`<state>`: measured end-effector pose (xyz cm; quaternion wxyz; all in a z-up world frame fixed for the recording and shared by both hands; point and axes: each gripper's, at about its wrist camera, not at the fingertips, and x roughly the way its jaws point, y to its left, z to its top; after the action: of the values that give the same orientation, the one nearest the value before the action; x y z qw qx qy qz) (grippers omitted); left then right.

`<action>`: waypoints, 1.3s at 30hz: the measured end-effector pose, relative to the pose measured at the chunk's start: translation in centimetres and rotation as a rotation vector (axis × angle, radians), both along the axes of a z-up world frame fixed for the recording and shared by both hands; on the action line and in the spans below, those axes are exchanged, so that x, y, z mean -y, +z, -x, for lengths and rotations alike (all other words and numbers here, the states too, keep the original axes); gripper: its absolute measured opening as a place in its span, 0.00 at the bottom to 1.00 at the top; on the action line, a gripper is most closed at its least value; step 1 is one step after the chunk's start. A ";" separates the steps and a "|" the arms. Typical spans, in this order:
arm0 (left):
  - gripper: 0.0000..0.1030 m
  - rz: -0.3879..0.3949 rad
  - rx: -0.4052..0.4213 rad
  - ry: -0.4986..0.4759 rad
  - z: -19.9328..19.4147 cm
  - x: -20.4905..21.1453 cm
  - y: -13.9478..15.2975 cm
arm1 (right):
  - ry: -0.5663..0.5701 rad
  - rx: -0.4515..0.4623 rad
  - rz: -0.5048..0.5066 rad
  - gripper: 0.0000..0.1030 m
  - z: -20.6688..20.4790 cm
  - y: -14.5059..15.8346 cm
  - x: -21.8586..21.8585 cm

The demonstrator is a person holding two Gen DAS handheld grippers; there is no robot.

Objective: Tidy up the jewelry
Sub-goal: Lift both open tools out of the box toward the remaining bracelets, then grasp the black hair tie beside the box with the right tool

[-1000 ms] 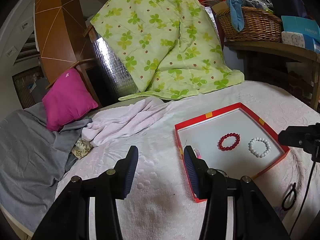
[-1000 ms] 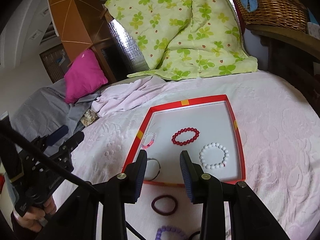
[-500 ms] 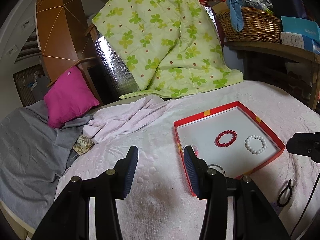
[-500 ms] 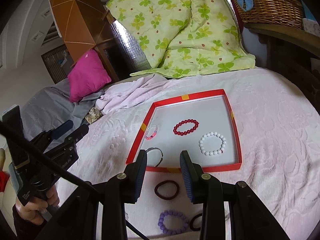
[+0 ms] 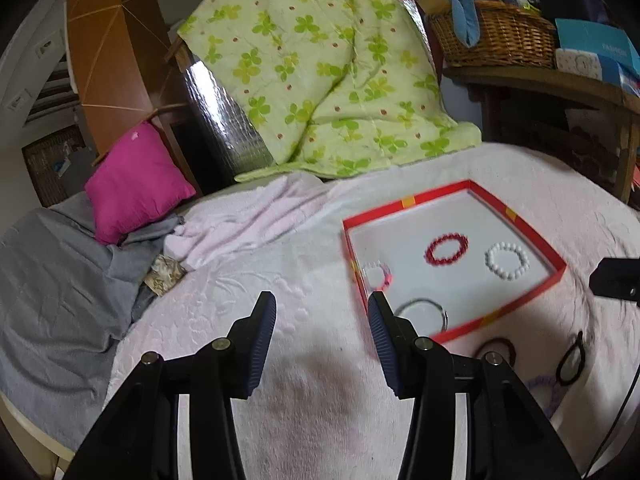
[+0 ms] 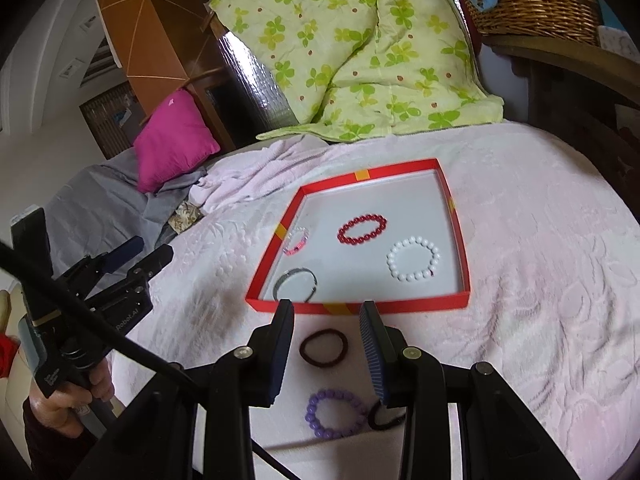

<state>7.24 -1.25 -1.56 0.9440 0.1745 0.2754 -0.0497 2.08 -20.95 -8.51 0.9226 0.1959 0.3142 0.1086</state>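
While both jaws gape empty, round beaded bracelets (image 6: 362,229) in red cardboard tray (image 6: 360,306), nubby bedspread (image 6: 540,280).

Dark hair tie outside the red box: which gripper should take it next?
Right, probably. The right gripper is open with the dark hair tie just below its fingertips; the left gripper is open over bare blanket, beside the red box.

Bedspread (image 6: 540,280): pale pink cloth, embossed, matt. Tray (image 6: 356,306): red card rim, matt white floor. Red bead bracelet (image 6: 362,229): glossy. White bead bracelet (image 6: 414,260): smooth, pearly. Hair tie (image 6: 323,347): dark matt fabric. Basket (image 5: 496,36): woven wicker. Tongs pads (image 6: 370,354): ribbed blue rubber.
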 end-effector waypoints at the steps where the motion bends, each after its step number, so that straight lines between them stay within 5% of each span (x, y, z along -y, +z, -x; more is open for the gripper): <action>1: 0.57 0.006 -0.021 -0.008 -0.1 -0.2 -0.5 | 0.000 -0.005 0.000 0.36 0.0 -0.2 0.1; 16: 0.58 0.138 -0.319 -0.079 -1.3 -0.3 -6.2 | -0.025 -0.169 -0.082 0.36 0.4 -4.4 3.7; 27: 0.58 0.096 -0.348 -0.112 -1.0 1.9 -7.0 | -0.044 -0.295 -0.160 0.34 -0.7 -7.8 5.0; 34: 0.58 0.065 -0.317 -0.139 -0.3 2.8 -6.5 | -0.065 -0.375 -0.102 0.34 -1.8 -10.0 4.6; 39: 0.58 0.059 -0.291 -0.153 0.2 3.2 -5.9 | -0.056 -0.381 -0.091 0.23 -2.1 -10.6 4.3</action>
<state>7.01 -4.48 -7.50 0.8925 0.1580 0.3933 -0.1542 4.22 -25.28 -19.07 0.8393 0.2631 0.4721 0.0581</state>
